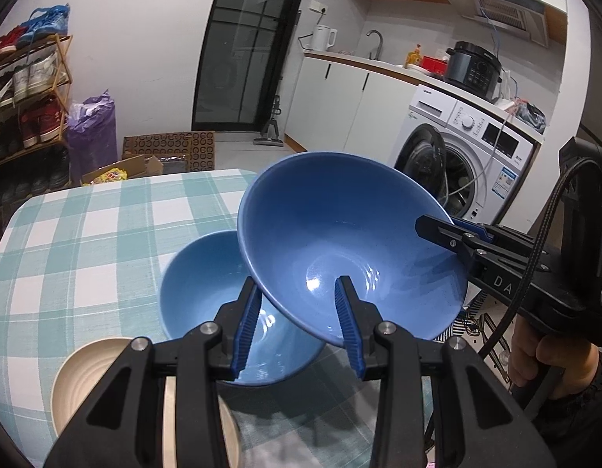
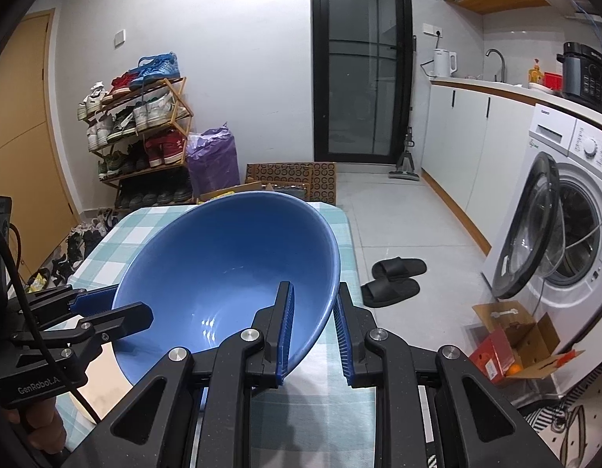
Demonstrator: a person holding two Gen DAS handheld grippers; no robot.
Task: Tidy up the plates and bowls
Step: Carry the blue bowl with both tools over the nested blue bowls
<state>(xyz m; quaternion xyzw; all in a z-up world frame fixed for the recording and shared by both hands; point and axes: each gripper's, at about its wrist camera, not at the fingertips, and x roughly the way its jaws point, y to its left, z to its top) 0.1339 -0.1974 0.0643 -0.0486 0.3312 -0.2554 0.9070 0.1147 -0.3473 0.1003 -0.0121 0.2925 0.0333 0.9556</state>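
Observation:
A large dark blue bowl hangs tilted above the checked table. My right gripper pinches its right rim; in the right wrist view the bowl sits with its rim between my right gripper's pads. My left gripper is open, its jaws astride the bowl's near rim without clamping; it also shows at the left of the right wrist view. A lighter blue bowl stands on the table under it. A cream ribbed plate lies at the near left.
A washing machine with its door open stands at the right. Black slippers and a cardboard box lie on the floor. A shoe rack and boxes stand beyond the table's far edge.

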